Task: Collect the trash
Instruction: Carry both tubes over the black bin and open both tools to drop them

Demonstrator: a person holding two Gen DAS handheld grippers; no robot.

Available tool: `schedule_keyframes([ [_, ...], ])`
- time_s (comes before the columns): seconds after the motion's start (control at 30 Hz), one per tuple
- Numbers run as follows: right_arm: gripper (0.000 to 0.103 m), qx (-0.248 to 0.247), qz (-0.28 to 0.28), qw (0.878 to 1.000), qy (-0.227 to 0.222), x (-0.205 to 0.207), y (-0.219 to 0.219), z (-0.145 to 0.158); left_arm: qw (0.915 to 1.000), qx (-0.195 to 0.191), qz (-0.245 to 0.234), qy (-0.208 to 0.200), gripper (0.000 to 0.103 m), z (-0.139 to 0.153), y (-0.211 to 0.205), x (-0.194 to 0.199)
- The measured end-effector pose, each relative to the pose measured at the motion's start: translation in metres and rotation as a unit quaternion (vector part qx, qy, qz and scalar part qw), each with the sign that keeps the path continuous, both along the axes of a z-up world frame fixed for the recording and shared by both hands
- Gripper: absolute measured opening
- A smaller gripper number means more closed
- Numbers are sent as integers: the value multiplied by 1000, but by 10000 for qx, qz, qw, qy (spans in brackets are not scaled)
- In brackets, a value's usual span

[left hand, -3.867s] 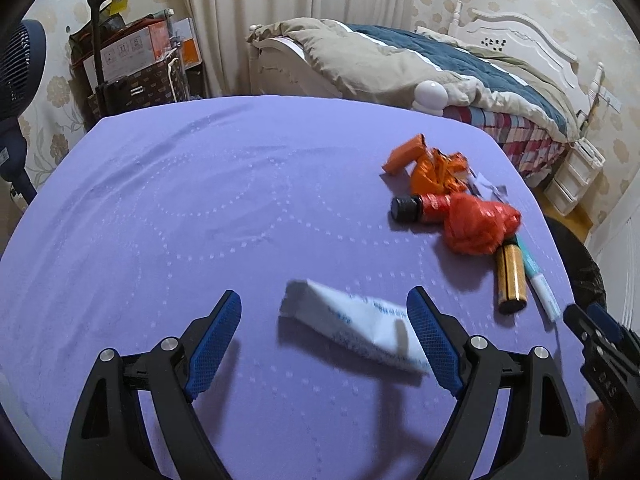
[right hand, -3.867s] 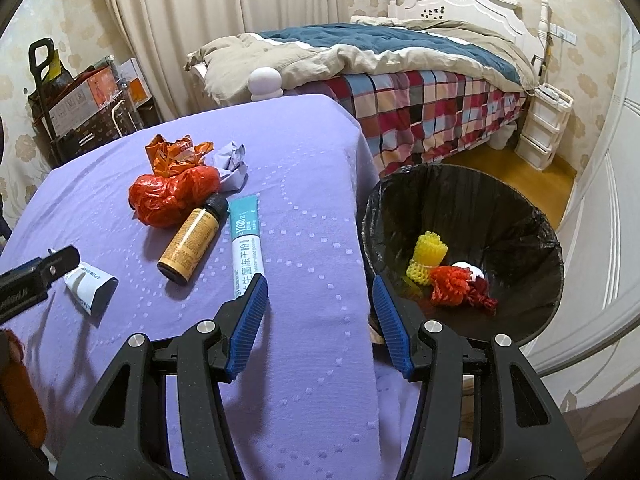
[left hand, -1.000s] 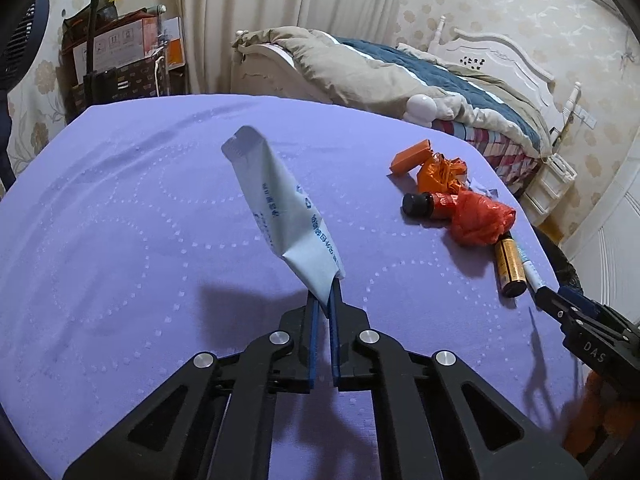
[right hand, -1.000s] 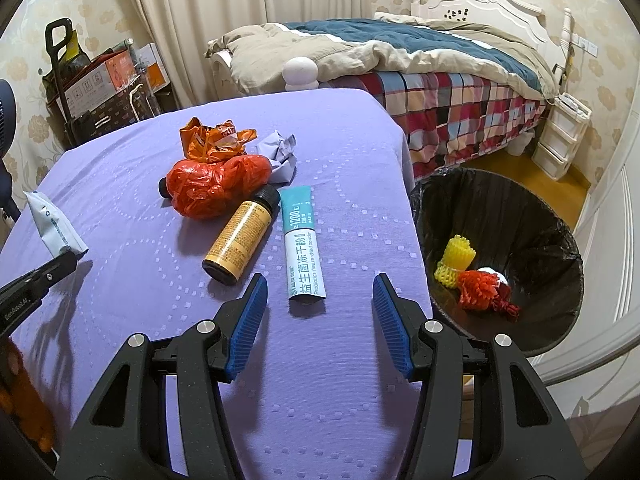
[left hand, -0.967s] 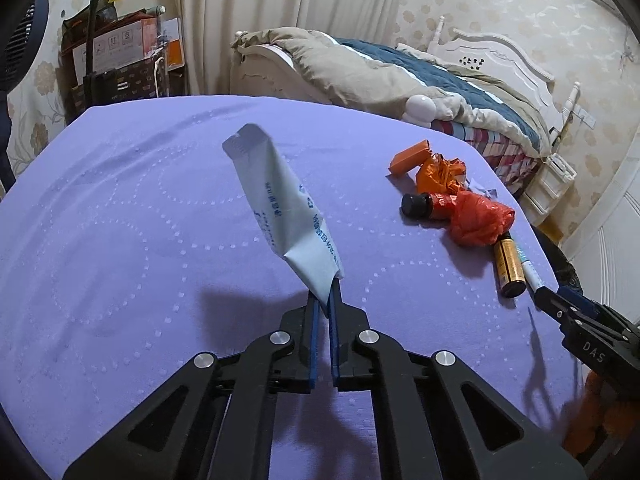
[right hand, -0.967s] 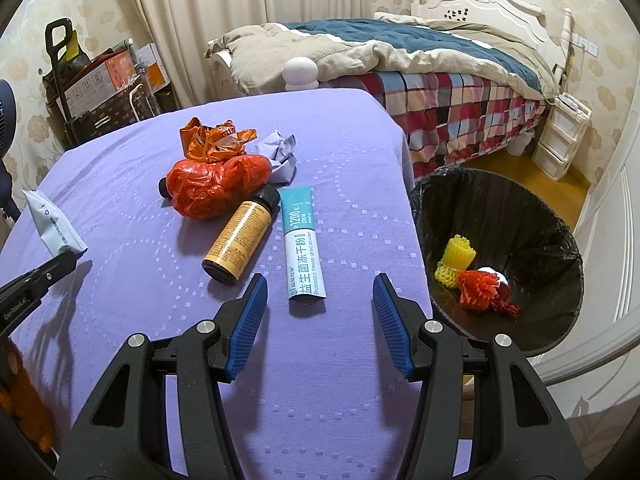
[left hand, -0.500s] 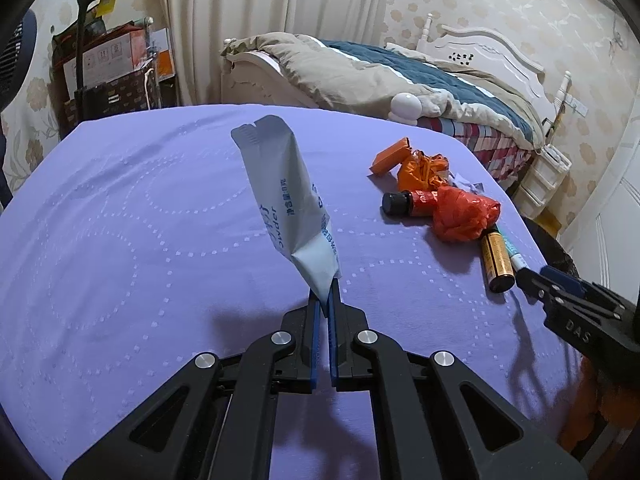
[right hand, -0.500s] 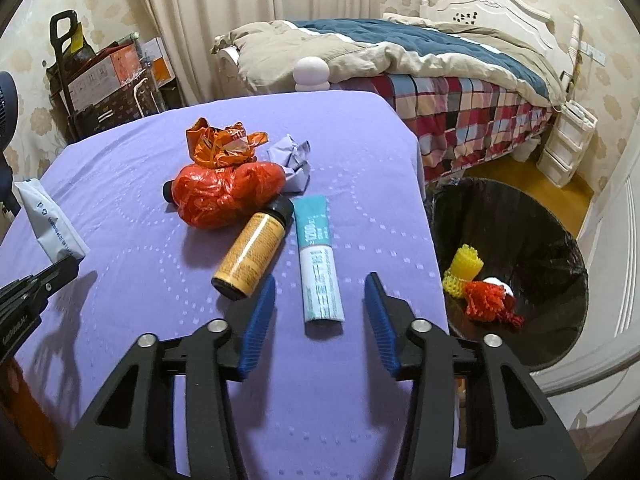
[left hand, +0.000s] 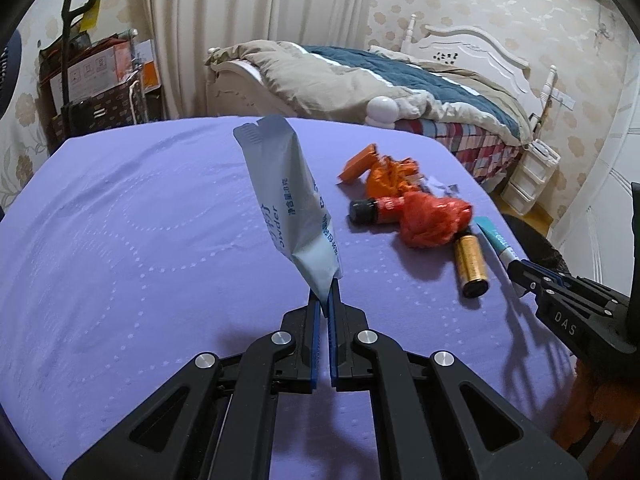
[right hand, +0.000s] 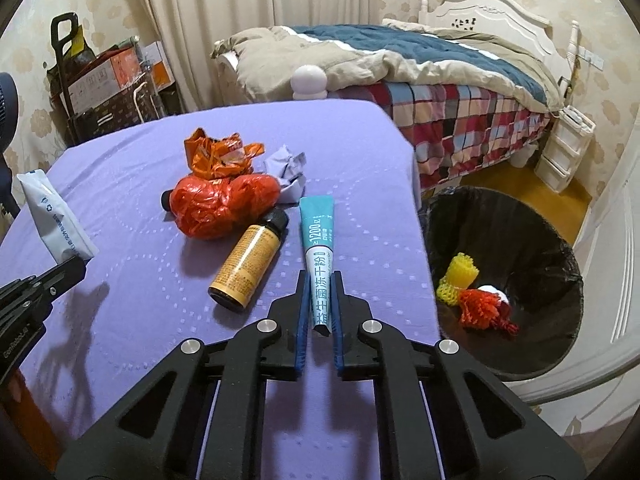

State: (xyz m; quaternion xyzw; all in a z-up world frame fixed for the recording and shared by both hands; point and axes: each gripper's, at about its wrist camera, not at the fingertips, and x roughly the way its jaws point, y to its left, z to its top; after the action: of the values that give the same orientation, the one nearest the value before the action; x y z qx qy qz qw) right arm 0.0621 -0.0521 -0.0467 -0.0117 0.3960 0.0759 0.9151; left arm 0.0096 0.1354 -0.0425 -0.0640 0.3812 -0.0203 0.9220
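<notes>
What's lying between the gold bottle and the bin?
The teal sachet, pinched by the right gripper, lies between the gold bottle and the bin; right wrist view.

This is a bedroom in a home. A bed (right hand: pixel 420 64) with a carved white headboard (right hand: pixel 492 12) stands against the far wall, its beige and dark blue duvet (left hand: pixel 360 80) rumpled over a red plaid sheet (right hand: pixel 460 120). Floral wallpaper (left hand: pixel 460 4) covers the walls and pale pleated curtains (right hand: pixel 256 12) hang floor-length behind the bed. A small white plastic drawer unit (right hand: pixel 566 136) sits on the wooden floor (right hand: pixel 500 184) by the bed's side. In the corner, cardboard boxes (right hand: pixel 104 76) are stacked with a black hand trolley (right hand: pixel 66 64) (household clutter, not shop stock). A tabletop (left hand: pixel 120 220) draped in purple cloth fills the foreground, with a black-lined waste bin (right hand: pixel 512 240) beside it.
</notes>
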Motion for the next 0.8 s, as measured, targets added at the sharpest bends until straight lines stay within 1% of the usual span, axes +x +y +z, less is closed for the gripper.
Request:
schedule_keyframes([
  [0.17, 9, 65, -197, 9997, -133, -7, -20, 10, 9996, -18, -240, -121, 4, 10, -21, 3],
  [0.33, 9, 33, -551, 9980, -299, -8, -49, 20, 9979, -43, -604, -241, 4, 20, -53, 12],
  [0.6, 9, 23, -1170, 9923, -410, -1, -106, 26, 9910, -35, -1283, -368, 4, 29, -119, 34],
  [0.8, 9, -22, -1465, 9881, -461, 7, -139, 26, 9837, 39, -1758, -387, 4, 29, -171, 55],
])
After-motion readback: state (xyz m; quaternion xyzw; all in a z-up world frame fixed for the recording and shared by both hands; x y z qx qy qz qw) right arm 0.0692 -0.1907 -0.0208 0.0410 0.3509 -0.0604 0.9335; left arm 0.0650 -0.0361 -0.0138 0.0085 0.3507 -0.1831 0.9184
